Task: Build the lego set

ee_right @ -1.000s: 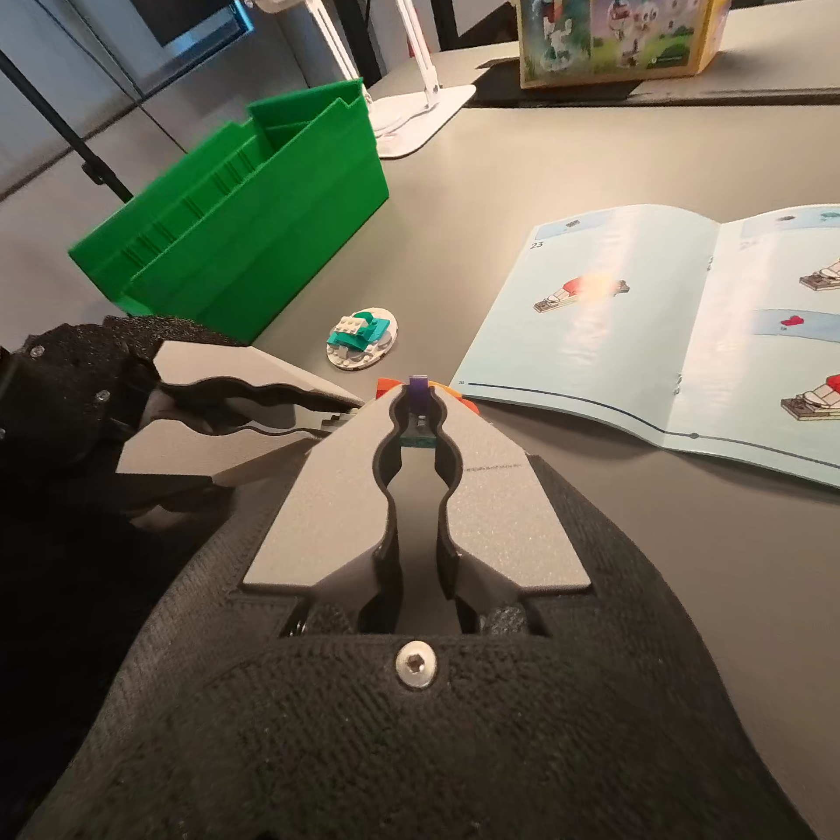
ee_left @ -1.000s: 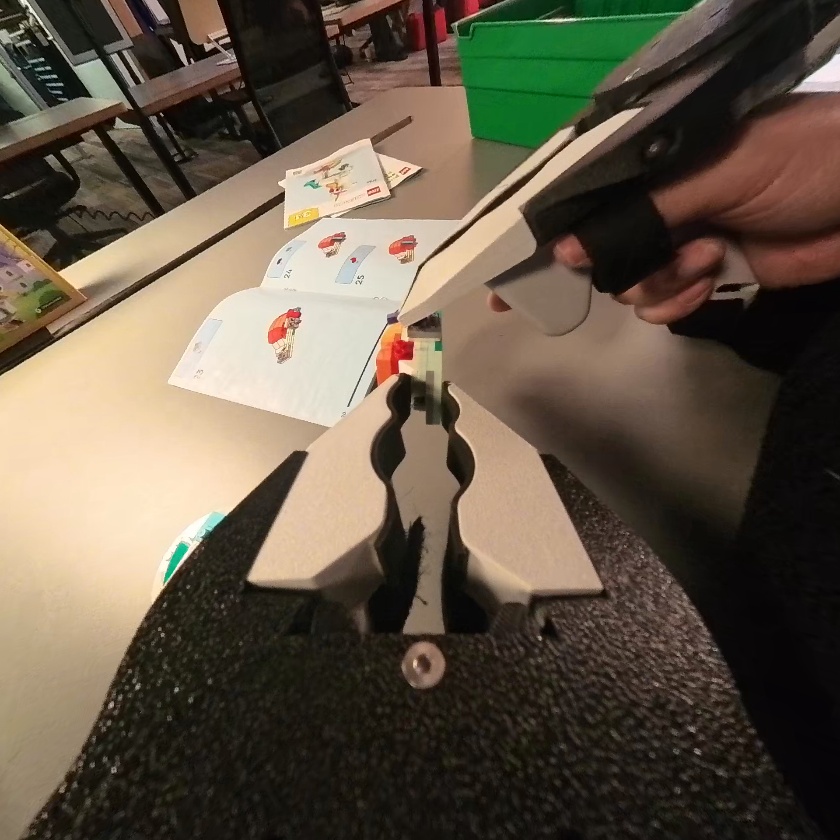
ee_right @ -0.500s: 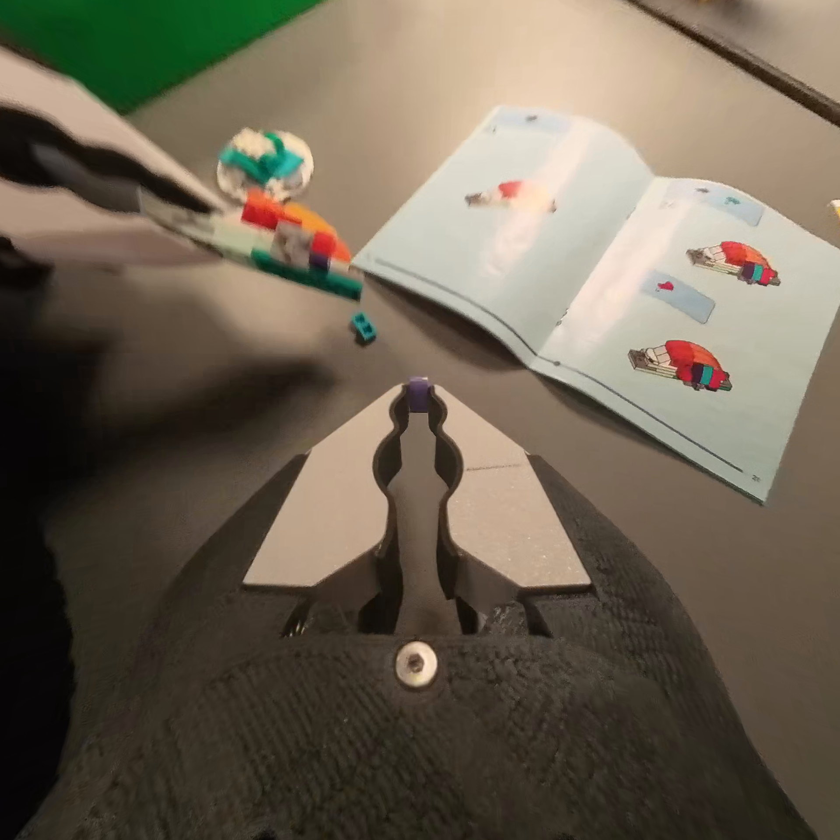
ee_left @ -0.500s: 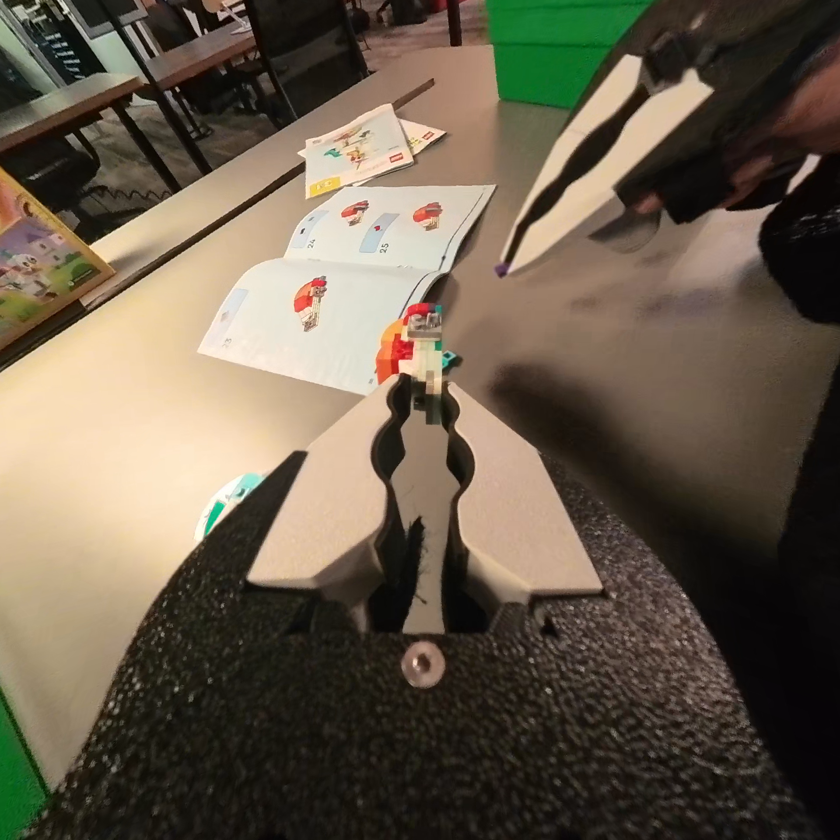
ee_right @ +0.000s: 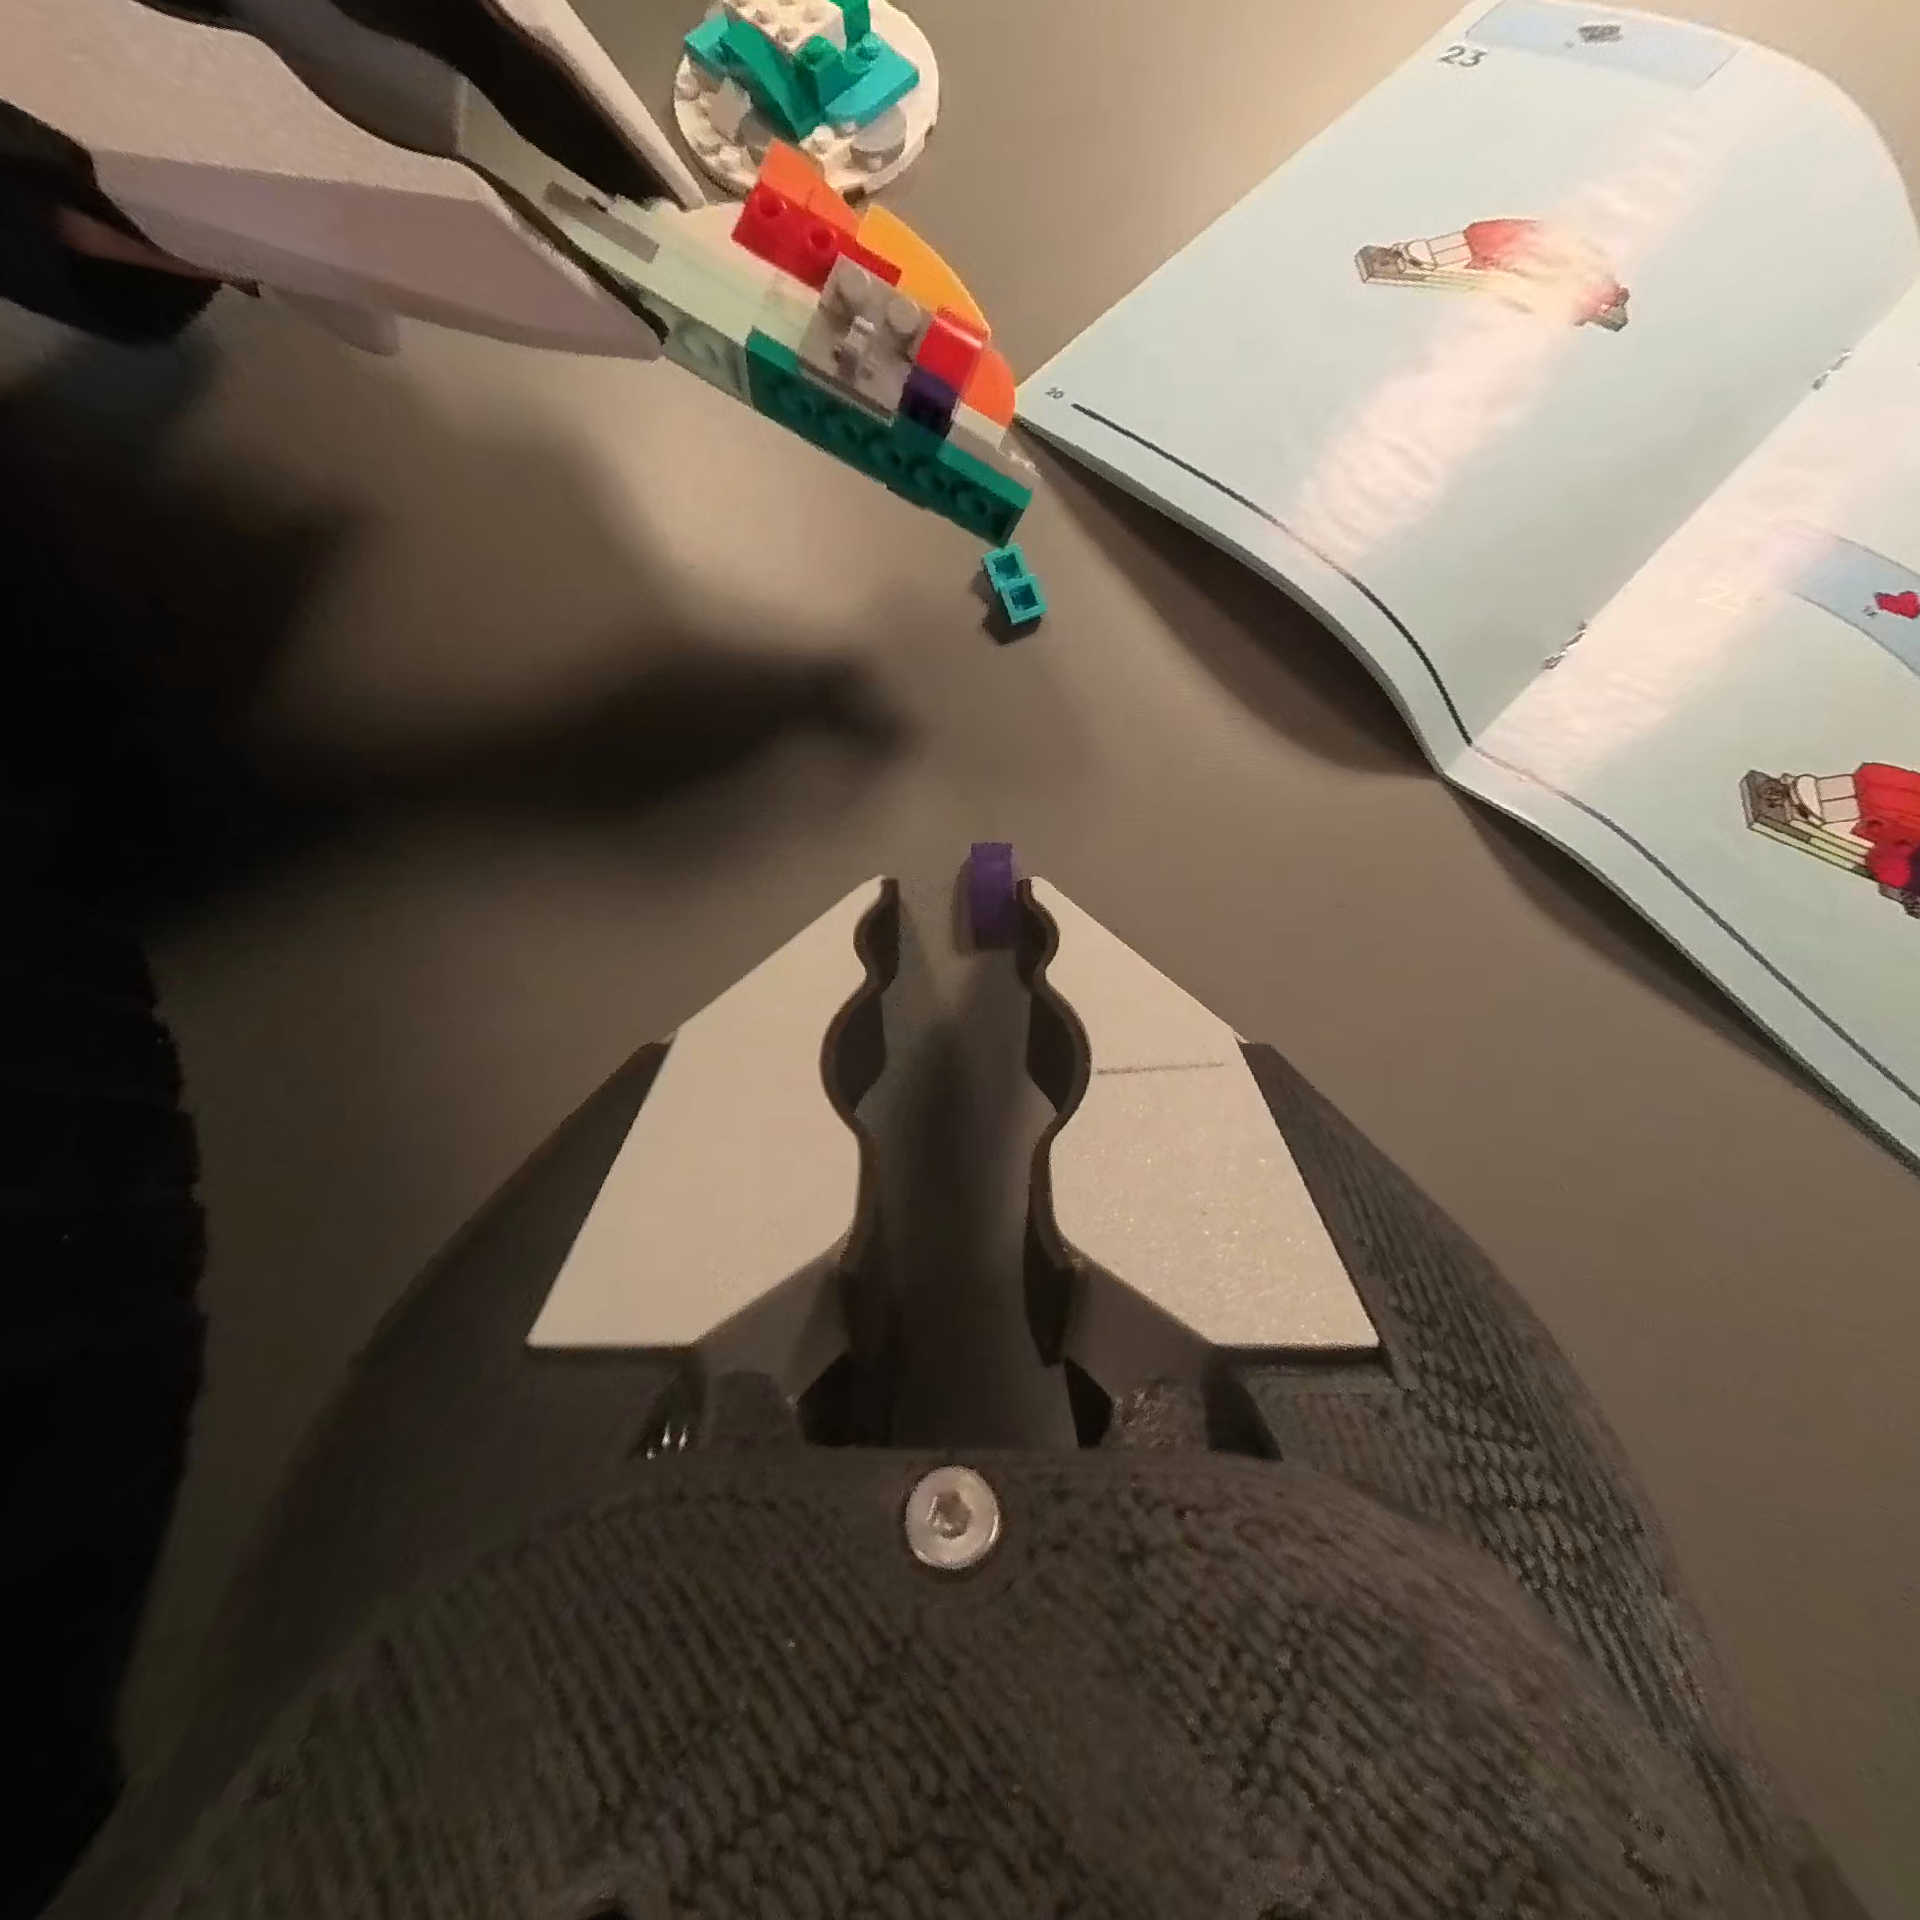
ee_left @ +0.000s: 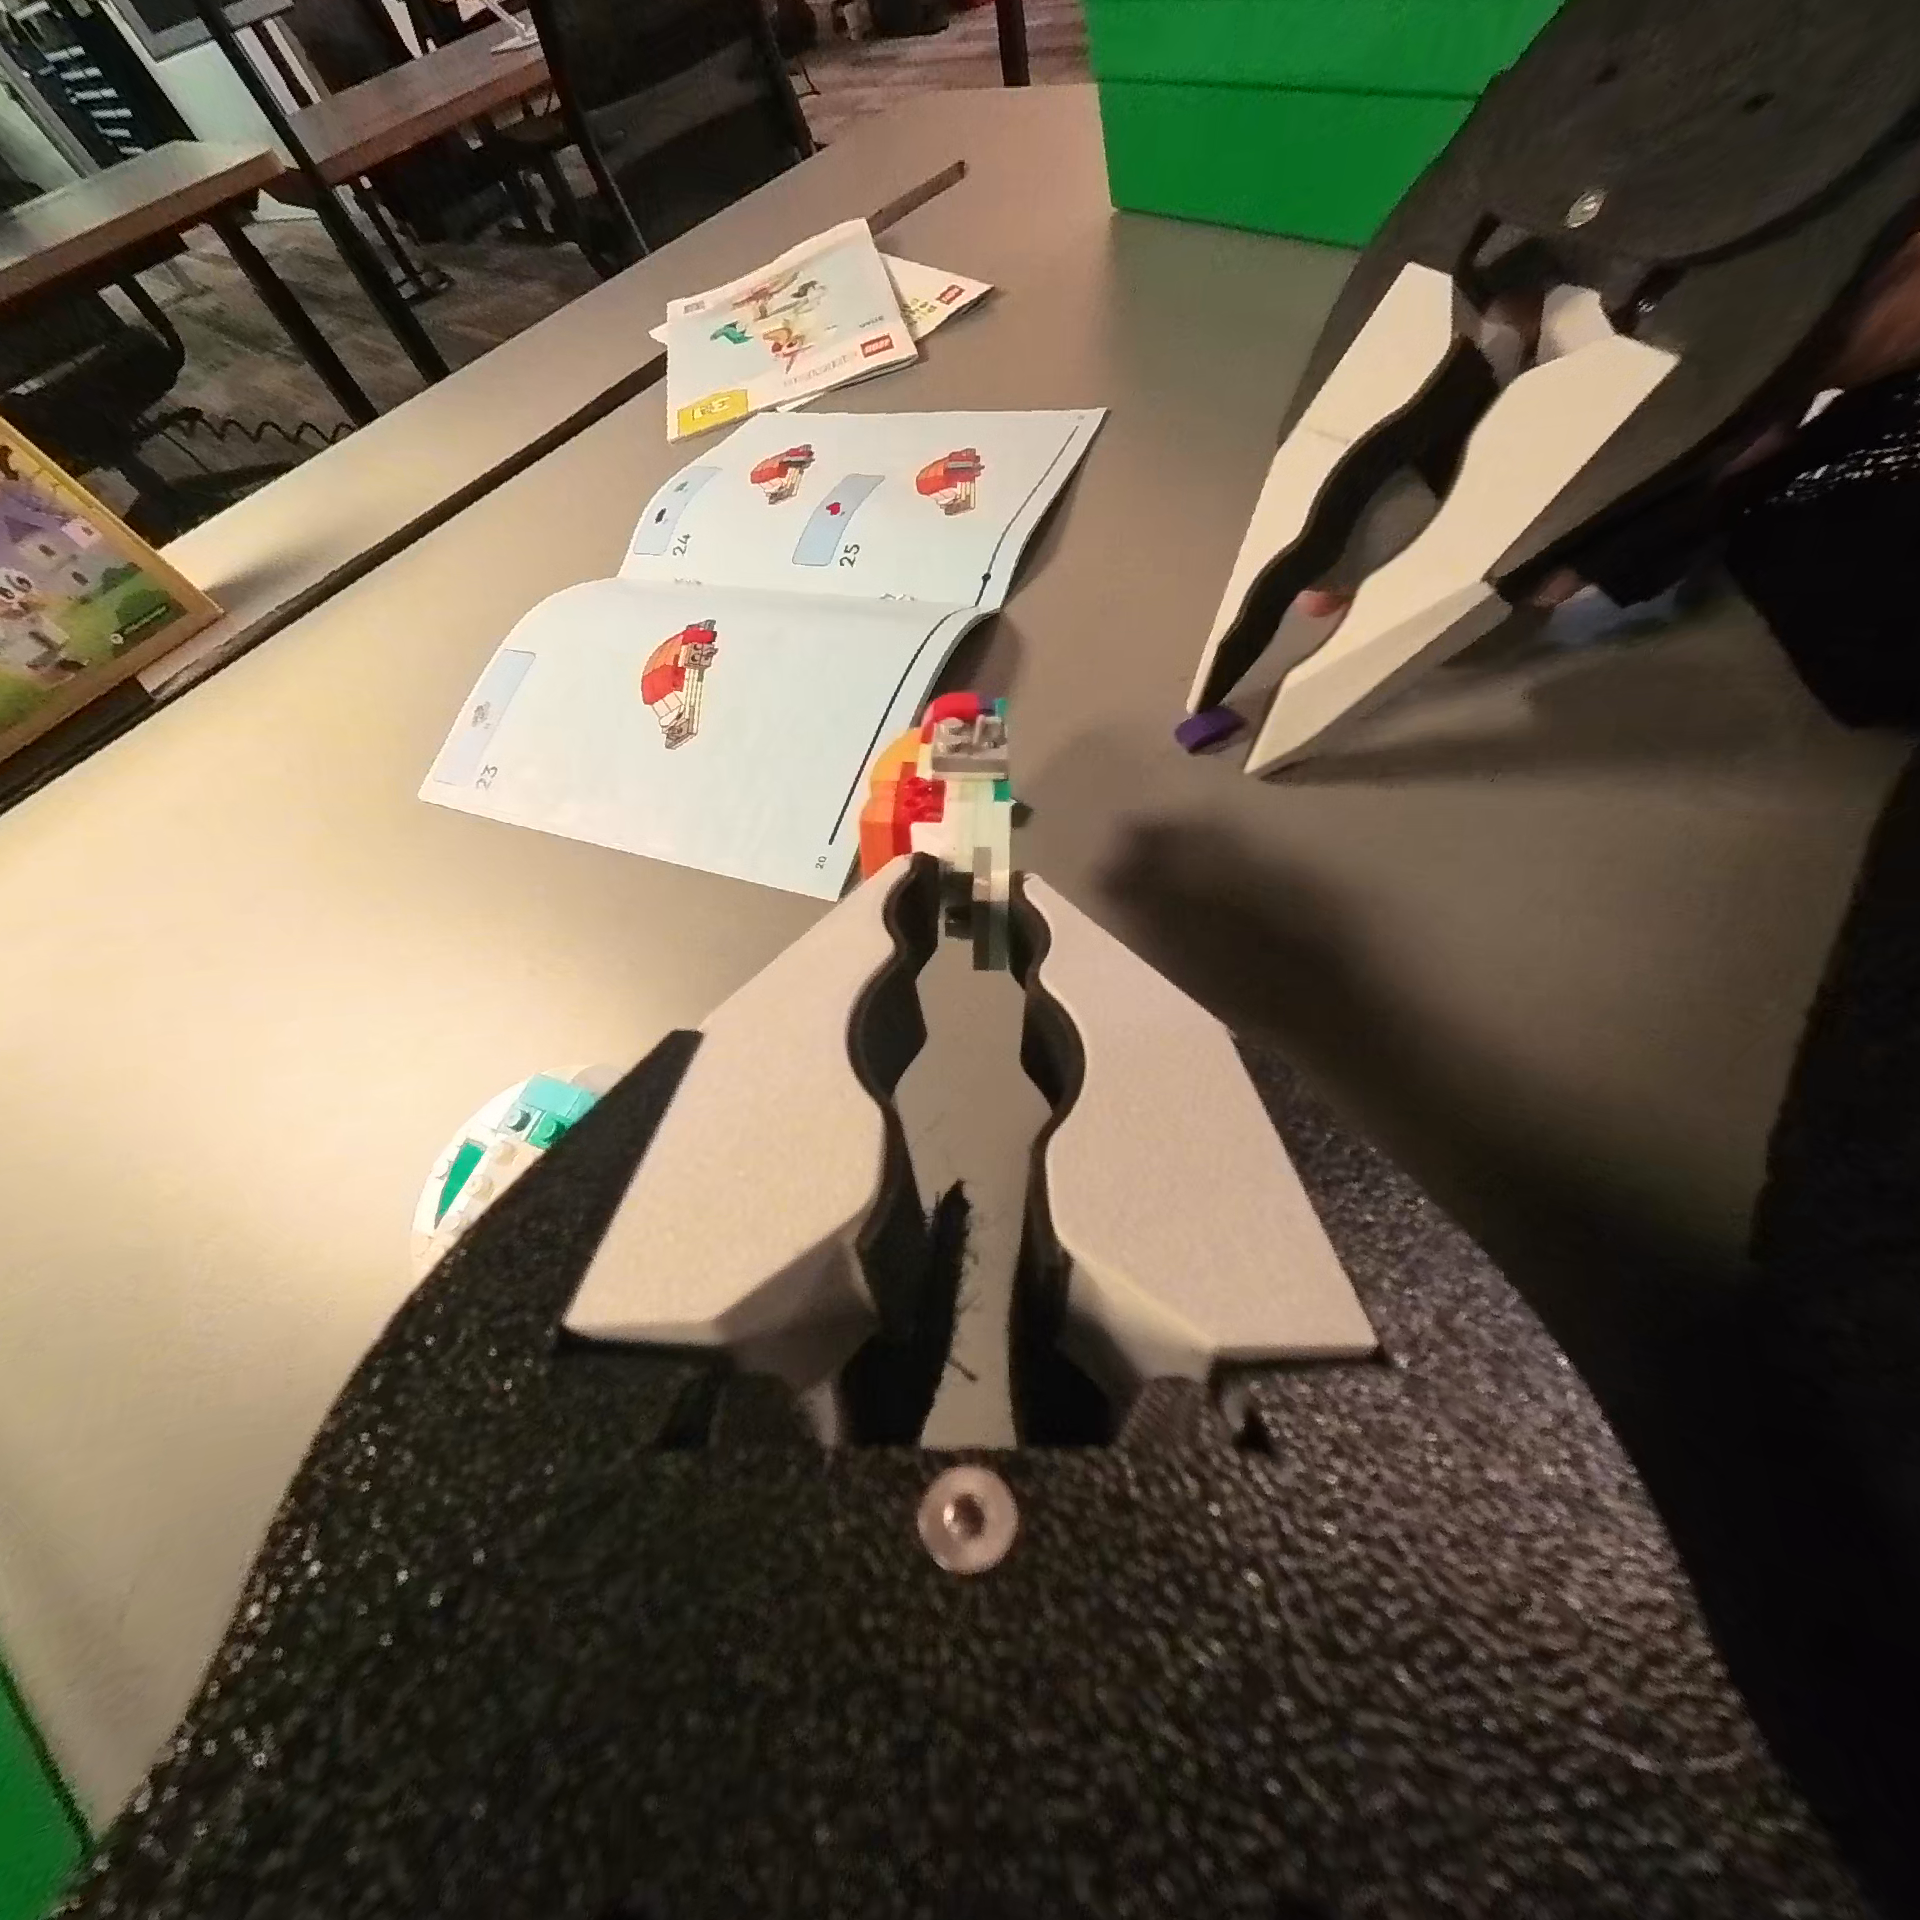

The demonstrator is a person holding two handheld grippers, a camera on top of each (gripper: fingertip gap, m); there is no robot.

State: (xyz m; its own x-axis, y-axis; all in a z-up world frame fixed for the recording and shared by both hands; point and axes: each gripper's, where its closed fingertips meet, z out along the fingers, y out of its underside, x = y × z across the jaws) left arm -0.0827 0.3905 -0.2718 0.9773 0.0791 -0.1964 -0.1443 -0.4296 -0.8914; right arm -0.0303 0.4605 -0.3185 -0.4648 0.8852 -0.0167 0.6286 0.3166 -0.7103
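Note:
My left gripper is shut on the tail end of a small lego build of white and teal plates with red, orange and grey bricks, held just above the table. The build also shows in the right wrist view, sticking out of the left gripper. My right gripper is open, tips down at the table. A small purple piece rests against its right finger. In the left wrist view the right gripper stands open over the purple piece, right of the build.
A loose teal brick lies below the build. A white round plate with teal pieces sits behind it. An open instruction booklet lies ahead, closed booklets farther back, a green bin at the rear, a set box at left. The gap from one gripper's tips to the other's is roughly 11 cm.
My right gripper has pulled away from the build, dropped to the table and opened, so the purple piece is no longer pinched. My left gripper still holds the build.

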